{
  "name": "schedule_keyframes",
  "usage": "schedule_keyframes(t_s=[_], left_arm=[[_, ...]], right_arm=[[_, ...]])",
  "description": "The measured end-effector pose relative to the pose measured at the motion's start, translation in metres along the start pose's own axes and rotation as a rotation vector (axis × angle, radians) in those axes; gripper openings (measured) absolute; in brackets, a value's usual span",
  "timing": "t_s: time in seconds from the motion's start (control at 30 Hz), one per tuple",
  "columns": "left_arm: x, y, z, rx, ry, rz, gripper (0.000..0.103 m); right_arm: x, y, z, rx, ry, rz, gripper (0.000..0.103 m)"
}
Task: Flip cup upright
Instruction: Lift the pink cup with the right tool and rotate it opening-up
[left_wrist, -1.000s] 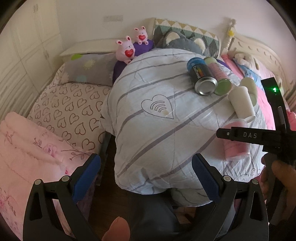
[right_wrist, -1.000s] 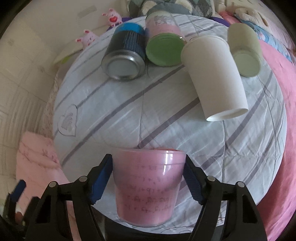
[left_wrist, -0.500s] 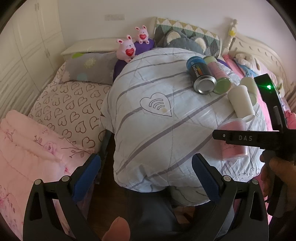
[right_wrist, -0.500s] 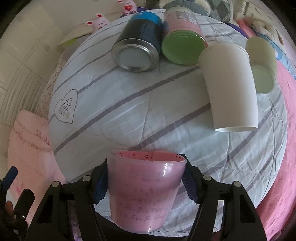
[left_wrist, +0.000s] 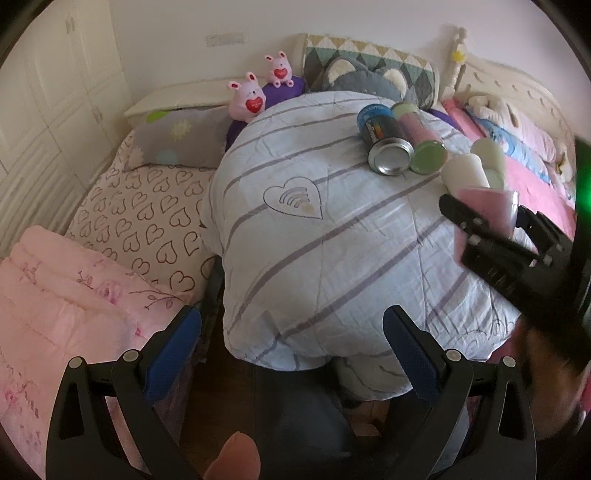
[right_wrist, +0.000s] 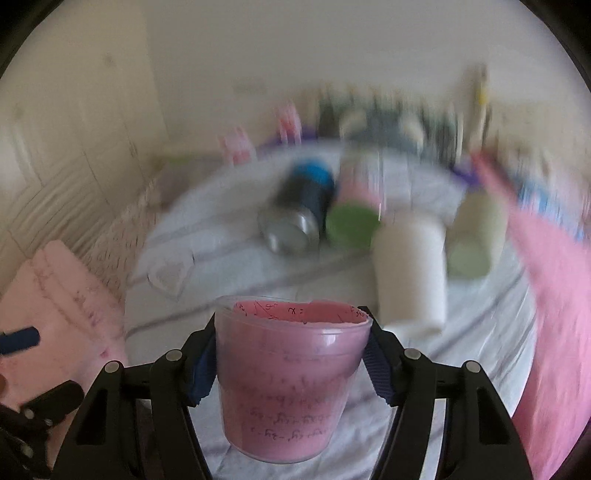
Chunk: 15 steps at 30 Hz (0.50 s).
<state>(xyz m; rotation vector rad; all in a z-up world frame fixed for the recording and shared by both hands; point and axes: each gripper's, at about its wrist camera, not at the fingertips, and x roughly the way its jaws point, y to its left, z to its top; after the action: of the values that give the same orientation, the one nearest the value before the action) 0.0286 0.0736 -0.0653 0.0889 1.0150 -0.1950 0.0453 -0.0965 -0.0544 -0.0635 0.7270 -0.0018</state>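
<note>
My right gripper is shut on a clear plastic cup with a pink paper lining, its blue pads pressed on both sides. The cup is held in the air above the striped quilt, rim toward the top of the view. In the left wrist view the same cup shows at the right, gripped by the right gripper. My left gripper is open and empty, low over the quilt's front edge.
On the quilt lie a dark can with a blue top, a pink and green can, a white paper cup and a pale green cup. Pillows and plush rabbits are behind. A pink blanket lies at the left.
My right gripper has lifted the pink cup off the quilt and tilted it back, so the view now looks along the bed toward the wall. The left gripper has barely moved.
</note>
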Motion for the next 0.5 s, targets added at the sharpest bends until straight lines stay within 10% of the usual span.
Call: schedule_keyframes(t_s=[0.5], left_arm=[[-0.017, -0.024, -0.009, 0.018, -0.01, 0.091, 0.1]], right_arm=[[-0.008, 0.004, -0.079, 0.024, -0.234, -0.099, 0.069]])
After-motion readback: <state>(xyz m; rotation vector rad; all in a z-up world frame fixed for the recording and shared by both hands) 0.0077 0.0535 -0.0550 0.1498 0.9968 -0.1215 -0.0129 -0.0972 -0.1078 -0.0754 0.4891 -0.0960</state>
